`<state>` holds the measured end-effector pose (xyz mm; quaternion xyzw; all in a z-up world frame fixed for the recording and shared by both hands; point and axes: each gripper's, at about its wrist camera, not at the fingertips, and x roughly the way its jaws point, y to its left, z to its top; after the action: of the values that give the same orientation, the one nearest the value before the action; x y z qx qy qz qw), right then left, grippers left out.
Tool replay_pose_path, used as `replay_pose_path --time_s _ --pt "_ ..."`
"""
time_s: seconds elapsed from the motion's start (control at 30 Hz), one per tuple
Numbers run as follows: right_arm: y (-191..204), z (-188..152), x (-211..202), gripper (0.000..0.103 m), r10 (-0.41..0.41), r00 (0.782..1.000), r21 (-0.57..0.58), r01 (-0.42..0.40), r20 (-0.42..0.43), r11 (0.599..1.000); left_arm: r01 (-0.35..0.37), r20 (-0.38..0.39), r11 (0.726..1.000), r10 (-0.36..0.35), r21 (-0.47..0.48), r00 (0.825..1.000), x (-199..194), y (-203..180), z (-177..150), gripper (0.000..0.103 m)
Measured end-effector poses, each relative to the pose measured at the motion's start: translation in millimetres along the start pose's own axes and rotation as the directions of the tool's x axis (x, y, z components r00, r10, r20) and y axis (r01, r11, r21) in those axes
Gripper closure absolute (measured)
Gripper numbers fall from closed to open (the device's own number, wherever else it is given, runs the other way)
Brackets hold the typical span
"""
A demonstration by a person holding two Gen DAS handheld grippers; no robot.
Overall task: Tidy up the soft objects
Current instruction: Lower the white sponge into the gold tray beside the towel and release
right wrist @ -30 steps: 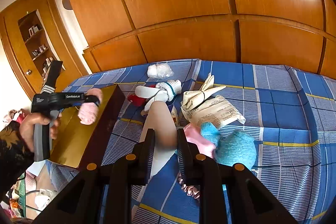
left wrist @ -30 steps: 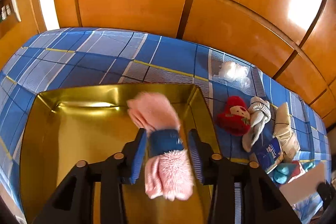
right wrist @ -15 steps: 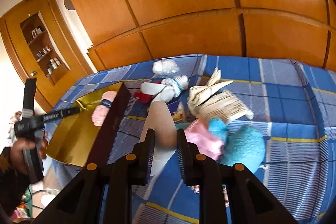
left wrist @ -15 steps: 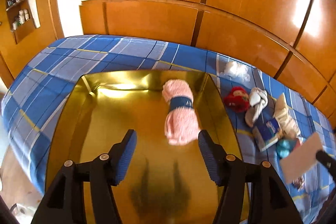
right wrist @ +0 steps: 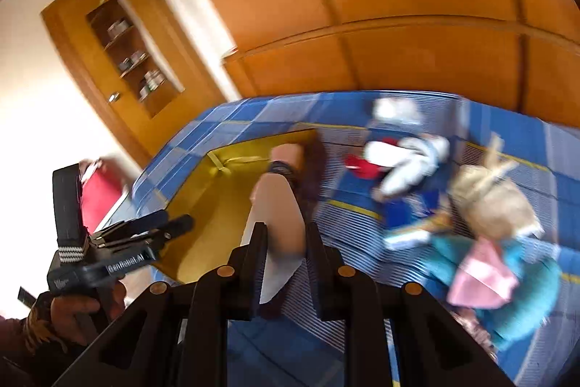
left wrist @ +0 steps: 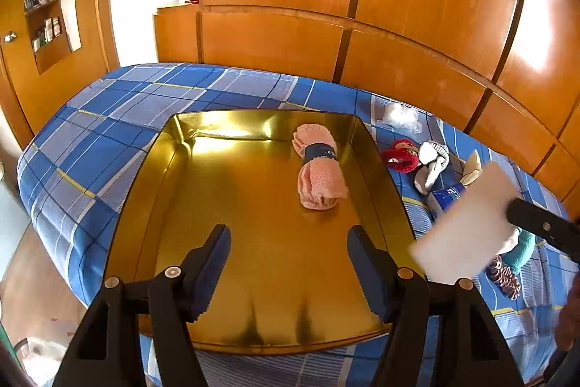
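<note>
White lettering "GenRobot.AI" along the black body of the left gripper (right wrist: 174,228), at 8 o'clock in the right wrist view, white print on blue packet (left wrist: 446,197) at 3 o'clock, left wrist view, too blurred to read

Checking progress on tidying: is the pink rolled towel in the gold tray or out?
In: the pink rolled towel lies on the gold tray floor, near its right wall.
</note>
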<state>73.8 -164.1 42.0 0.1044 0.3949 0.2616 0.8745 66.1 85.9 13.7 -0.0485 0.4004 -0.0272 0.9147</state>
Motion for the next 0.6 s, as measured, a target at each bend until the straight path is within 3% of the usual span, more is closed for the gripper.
replay_pose_path --time_s 0.23,0.4,0.47,0.6 --pt "33.5 18.6 51.5 0.083 0.048 0.992 -0.08 -0.057 -0.116 0.995 -0.011 0.004 1.0 0.011 -0.017 1.0 -5.4 11.0 -6.8 0.036" --pt "50.2 24.5 89.4 0.082 0.024 0.976 -0.151 -0.058 -0.215 0.987 -0.011 0.001 0.999 0.011 -0.039 1.0 -6.3 21.3 -10.1 0.036" --pt "55.8 25.5 104.4 0.078 -0.025 0.971 -0.193 -0.022 -0.237 0.981 -0.014 0.0 0.999 0.014 -0.047 1.0 -6.3 24.9 -11.2 0.036" --pt "49.0 30.4 126.7 0.056 -0.089 0.964 -0.191 0.04 -0.251 0.981 -0.018 0.0 0.998 0.018 -0.065 1.0 -6.6 31.6 -11.8 0.036"
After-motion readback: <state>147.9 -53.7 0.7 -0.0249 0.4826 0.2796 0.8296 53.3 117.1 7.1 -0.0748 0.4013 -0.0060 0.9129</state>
